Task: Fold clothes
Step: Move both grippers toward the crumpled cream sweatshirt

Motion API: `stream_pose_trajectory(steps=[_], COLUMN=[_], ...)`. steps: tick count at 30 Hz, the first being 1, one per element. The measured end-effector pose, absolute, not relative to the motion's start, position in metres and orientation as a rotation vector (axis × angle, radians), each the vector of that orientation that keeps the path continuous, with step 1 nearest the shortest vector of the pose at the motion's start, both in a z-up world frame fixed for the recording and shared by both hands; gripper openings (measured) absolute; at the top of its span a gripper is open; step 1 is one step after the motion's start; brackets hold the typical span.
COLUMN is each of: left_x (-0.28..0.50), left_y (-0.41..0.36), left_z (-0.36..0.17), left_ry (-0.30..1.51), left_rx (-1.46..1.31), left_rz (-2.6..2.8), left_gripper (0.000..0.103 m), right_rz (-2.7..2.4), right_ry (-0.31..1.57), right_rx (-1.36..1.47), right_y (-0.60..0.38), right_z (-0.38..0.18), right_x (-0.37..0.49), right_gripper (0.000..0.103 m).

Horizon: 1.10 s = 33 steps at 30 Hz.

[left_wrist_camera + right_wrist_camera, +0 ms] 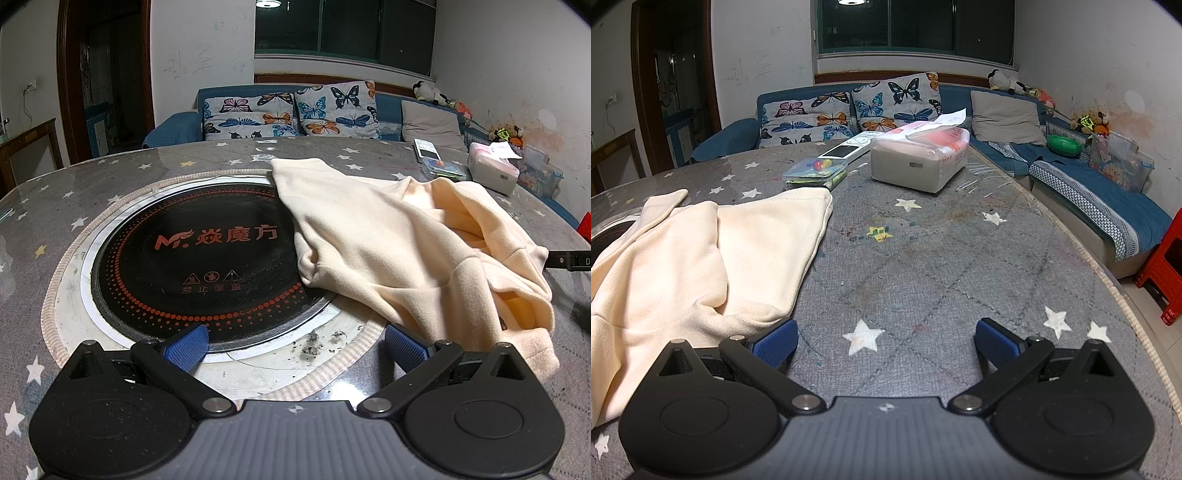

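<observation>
- While both grippers hover low over it, the round table [923, 258], covered in grey star-print cloth, fills most of each view.
- Set into the table on the left is a black induction cooktop [192, 258] ringed with orange dots.
- Lying crumpled on the table, the cream garment [388, 240] overlaps the cooktop's right edge and spreads rightward; in the right wrist view it sits at the near left [701, 258].
- At the far side, a grey tissue box [916, 166] holds a plastic pack of tissues, with one sheet poking up.
- Left of that box sits a small clear case [816, 171] holding colourful small items; I cannot tell what they are.
- Behind the case lies a white remote [849, 147].
- The left gripper [295, 345] has its blue pads spread wide, holding nothing, near the garment's near edge.
- The right gripper [886, 341] is likewise spread wide and empty, its left pad just beside the garment's hem.
</observation>
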<state>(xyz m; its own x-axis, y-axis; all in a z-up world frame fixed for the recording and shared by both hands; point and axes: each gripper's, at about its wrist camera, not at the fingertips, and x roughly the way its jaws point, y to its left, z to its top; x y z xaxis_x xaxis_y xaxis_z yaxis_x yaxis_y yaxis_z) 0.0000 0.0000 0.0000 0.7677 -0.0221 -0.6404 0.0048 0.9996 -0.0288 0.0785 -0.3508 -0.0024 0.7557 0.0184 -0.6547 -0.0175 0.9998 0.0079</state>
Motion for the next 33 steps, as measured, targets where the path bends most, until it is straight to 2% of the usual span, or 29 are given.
stream_pose_trajectory(steps=[12,33], left_x=[-0.002,-0.031], left_y=[0.001,0.003], left_z=[0.002,0.014], left_ry=[0.699,0.726], left_rx=[-0.031,-0.060], left_rz=[-0.020,0.008], left_gripper=[0.103,0.103], right_rz=[-0.027,0.097], right_ry=[0.733,0.724], right_rx=[0.017,-0.022], right_y=[-0.344,-0.291], right_z=[0.002,0.035], right_x=[0.077,0.017], right_gripper=[0.103,0.103])
